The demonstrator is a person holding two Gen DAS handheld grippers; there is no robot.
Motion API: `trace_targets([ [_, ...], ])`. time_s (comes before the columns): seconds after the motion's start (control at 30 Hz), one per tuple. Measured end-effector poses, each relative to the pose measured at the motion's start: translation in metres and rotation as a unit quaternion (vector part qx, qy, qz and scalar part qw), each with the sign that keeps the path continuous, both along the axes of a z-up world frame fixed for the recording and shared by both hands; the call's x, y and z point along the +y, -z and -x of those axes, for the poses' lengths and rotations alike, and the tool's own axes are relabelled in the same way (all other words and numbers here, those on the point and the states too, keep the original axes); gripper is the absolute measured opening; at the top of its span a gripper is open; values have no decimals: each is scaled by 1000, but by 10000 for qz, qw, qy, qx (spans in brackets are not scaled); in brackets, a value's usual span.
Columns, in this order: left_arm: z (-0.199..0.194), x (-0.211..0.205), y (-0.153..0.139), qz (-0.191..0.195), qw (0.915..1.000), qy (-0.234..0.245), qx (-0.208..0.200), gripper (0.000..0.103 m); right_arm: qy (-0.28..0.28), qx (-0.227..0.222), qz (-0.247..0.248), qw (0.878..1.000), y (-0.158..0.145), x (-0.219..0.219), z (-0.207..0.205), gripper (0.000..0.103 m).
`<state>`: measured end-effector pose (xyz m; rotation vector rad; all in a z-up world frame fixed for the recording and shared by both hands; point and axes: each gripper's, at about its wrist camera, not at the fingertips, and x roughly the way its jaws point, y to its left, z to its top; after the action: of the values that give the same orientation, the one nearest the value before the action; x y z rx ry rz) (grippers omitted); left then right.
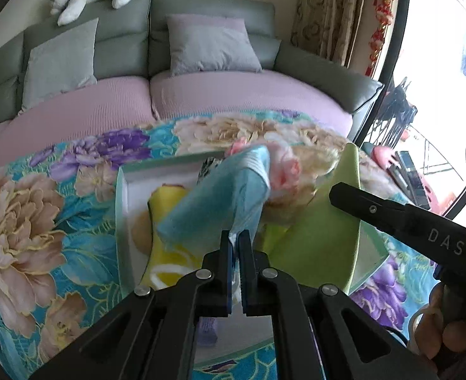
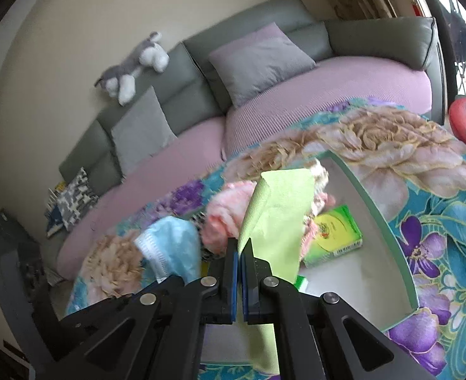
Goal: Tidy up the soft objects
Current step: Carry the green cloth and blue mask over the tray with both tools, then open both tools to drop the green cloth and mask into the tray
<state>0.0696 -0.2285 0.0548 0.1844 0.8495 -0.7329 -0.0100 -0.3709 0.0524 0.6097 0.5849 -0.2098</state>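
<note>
Blue terry cloth (image 1: 220, 199) is pinched tight in the left gripper (image 1: 235, 240), hanging over the pale-rimmed white tray (image 1: 122, 209). To its right, the right gripper (image 2: 241, 247) is clamped on a lime-green cloth (image 2: 277, 215). Ahead of both, a fluffy pink-and-cream bundle (image 2: 229, 212) sits untouched, so I'd guess we're only partway.

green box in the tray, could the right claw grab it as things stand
Probably not yet: the right claw is shut on the green cloth, which hangs in front of the green box. It must release first.
</note>
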Motion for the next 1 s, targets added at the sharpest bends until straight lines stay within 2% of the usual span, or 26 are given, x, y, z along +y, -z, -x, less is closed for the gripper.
trace_targets([
  [0.33,-2,-1,17,-206,9994,-35,281,5,32,723,377,9967,18,0,-13,3],
  [0.53,1,3,16,-222,9991,-32,368,6,77,914,470,9947,20,-2,-12,6],
  [0.63,5,6,14,-222,9989,-32,412,16,96,963,489,9941,20,-1,-10,6],
  [0.7,7,8,12,-203,9989,-56,428,34,103,1007,486,9937,21,-2,-9,6],
  [0.73,8,10,12,-201,9989,-71,427,37,121,1042,490,9933,22,-2,-8,6],
  [1.0,16,26,7,-238,9985,-202,450,44,129,1178,490,9917,26,-3,-3,6],
])
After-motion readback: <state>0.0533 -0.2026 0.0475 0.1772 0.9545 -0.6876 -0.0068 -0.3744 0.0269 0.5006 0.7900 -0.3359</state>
